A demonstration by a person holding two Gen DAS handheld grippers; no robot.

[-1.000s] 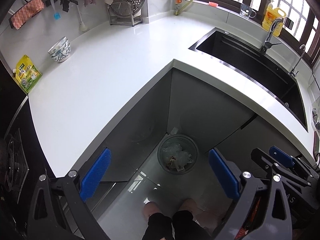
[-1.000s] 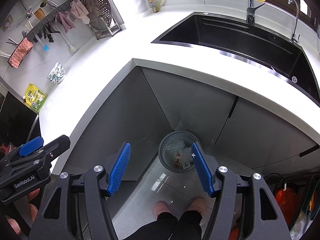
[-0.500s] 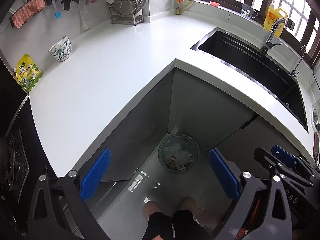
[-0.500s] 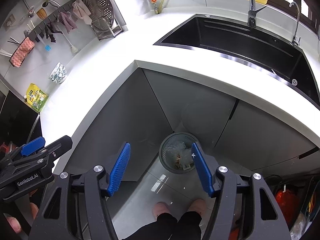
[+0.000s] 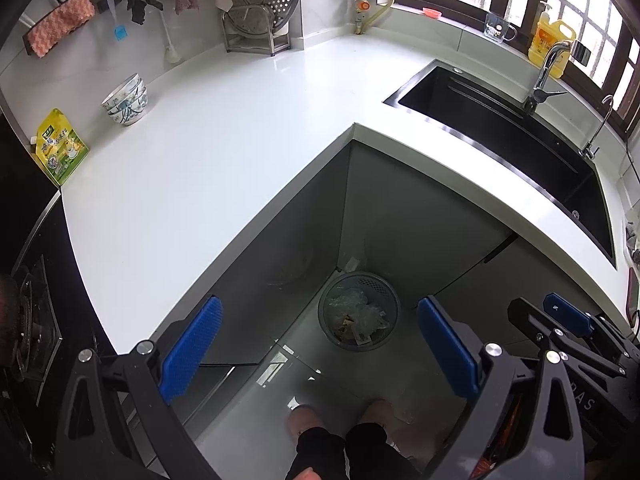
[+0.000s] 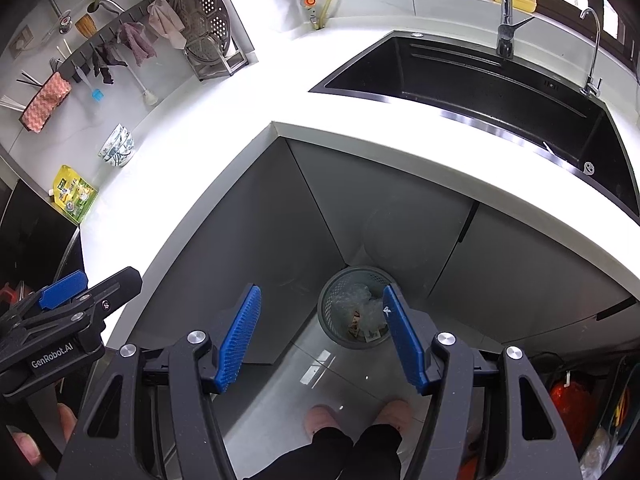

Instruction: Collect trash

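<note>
A round grey mesh trash bin (image 5: 359, 312) (image 6: 352, 308) stands on the floor in the cabinet corner. Clear plastic and paper scraps (image 5: 360, 316) (image 6: 362, 314) lie inside it. My left gripper (image 5: 320, 332) hangs open high above the floor, blue pads wide apart, nothing between them. Just as empty, my right gripper (image 6: 322, 320) is open above the bin. Each gripper shows at the edge of the other's view. A yellow-green pouch (image 5: 60, 152) (image 6: 74, 194) lies at the counter's far left end.
The white L-shaped counter (image 5: 208, 152) carries stacked bowls (image 5: 126, 100) and a steamer rack (image 5: 260, 12). A black sink (image 5: 508, 140) with a tap is at right. Cloths hang on a wall rail. A person's feet (image 6: 356, 416) stand on the grey floor tiles below.
</note>
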